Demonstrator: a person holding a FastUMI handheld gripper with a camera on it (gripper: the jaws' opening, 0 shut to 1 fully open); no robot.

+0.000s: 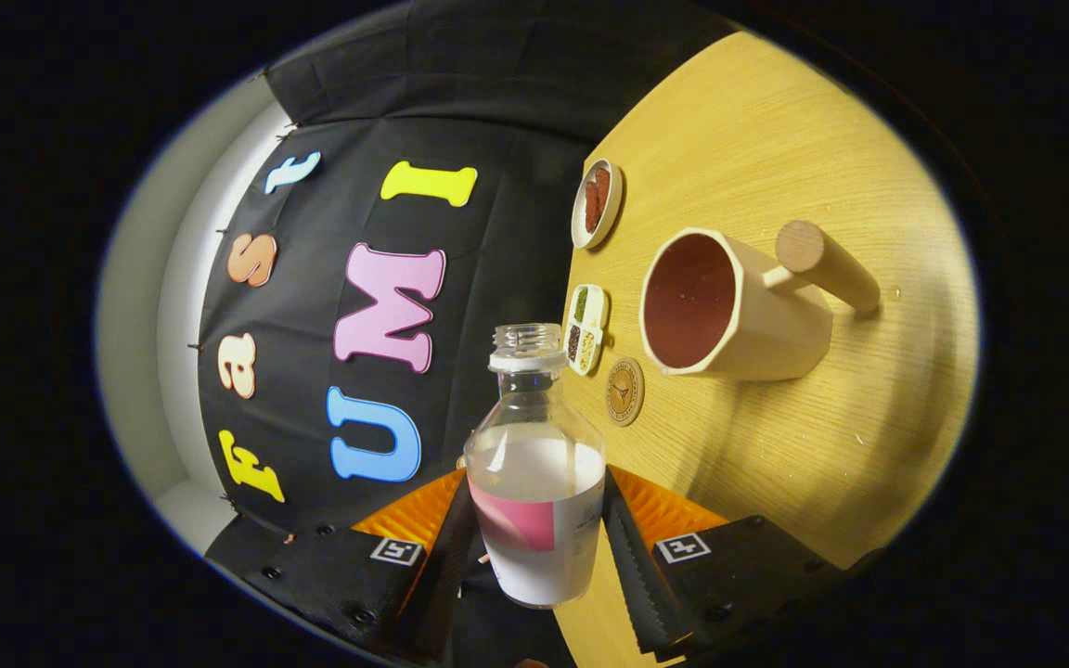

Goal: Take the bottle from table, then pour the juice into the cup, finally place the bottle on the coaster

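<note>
Fingers (470, 547) clamp both sides of the uncapped bottle (536, 464), near the cup (729, 311).

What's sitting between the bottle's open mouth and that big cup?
Bare wooden table; the gripper is shut on the bottle. Below the cup: a round coaster and small divided dish.

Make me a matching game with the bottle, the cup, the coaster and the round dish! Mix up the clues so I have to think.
Things:
1. bottle
2. cup
3. coaster
4. round dish

Clues:
A. flat brown disc between the bottle and the cup
B. held between the gripper fingers, cap off
C. holds something red, beyond the cup
D. has a wooden handle, dark red inside

Pairs: 1-B, 2-D, 3-A, 4-C
</note>
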